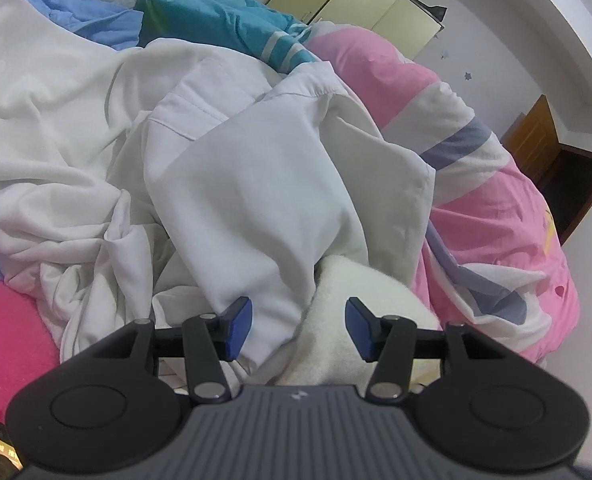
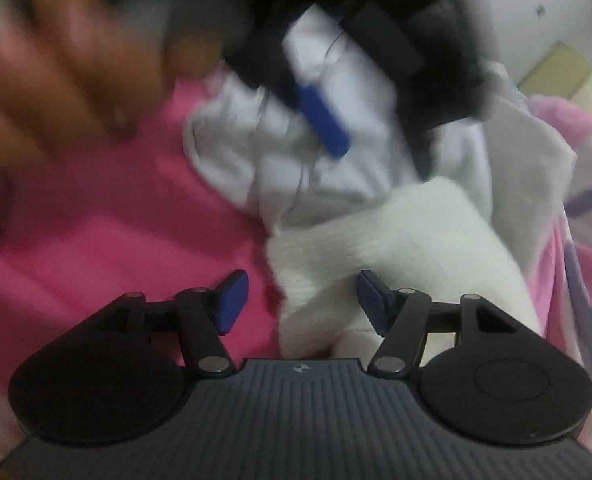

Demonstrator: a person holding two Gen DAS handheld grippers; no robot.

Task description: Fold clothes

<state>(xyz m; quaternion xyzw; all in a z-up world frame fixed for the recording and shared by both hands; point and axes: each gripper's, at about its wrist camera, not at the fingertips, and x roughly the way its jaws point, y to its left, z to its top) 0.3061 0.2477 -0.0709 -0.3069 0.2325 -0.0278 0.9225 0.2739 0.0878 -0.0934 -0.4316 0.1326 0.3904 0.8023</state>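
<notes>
The white garment (image 1: pixel 232 168) lies crumpled on the bed, on the pink blanket (image 1: pixel 4 320), its sleeve (image 1: pixel 256 216) running as a long band from the far side down toward the left claw (image 1: pixel 297 328). That claw stands with its jaws apart, the sleeve's cuff end and a fuzzy white piece (image 1: pixel 359 292) lying between and just beyond them, nothing clamped. The right claw (image 2: pixel 301 302) is also spread wide, with the fuzzy white piece (image 2: pixel 395 248) between its jaws and running far-right; its view is blurred, and a hand (image 2: pixel 64 76) shows far left. By my judgement the left claw is nearer the cuff, which lies straight ahead along the sleeve's axis. Teal and blue clothes (image 1: pixel 216 16) sit heaped far off.
</notes>
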